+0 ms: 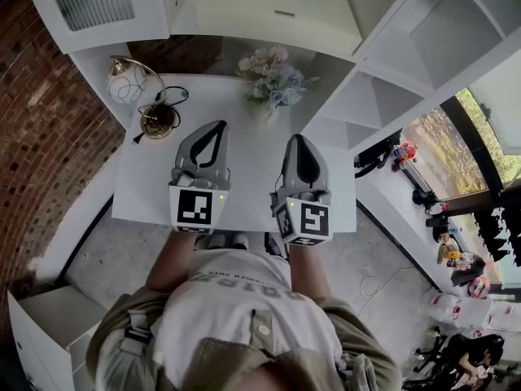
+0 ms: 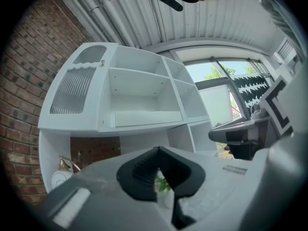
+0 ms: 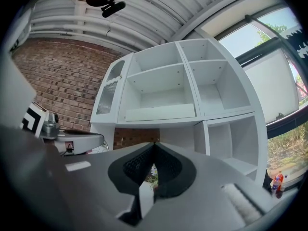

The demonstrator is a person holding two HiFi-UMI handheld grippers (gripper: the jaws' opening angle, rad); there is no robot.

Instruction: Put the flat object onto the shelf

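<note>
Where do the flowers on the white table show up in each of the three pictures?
Head view: flowers, upper centre.
Left gripper view: flowers, low centre, tiny.
Right gripper view: flowers, low centre, tiny.
Shared landmark: white shelf unit behind them.

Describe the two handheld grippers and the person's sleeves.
The left gripper and right gripper are grey shells with black-lined jaws tapering to a point. Each carries a white cube with black square markers and a green light. The person wears a white short-sleeved T-shirt.
</note>
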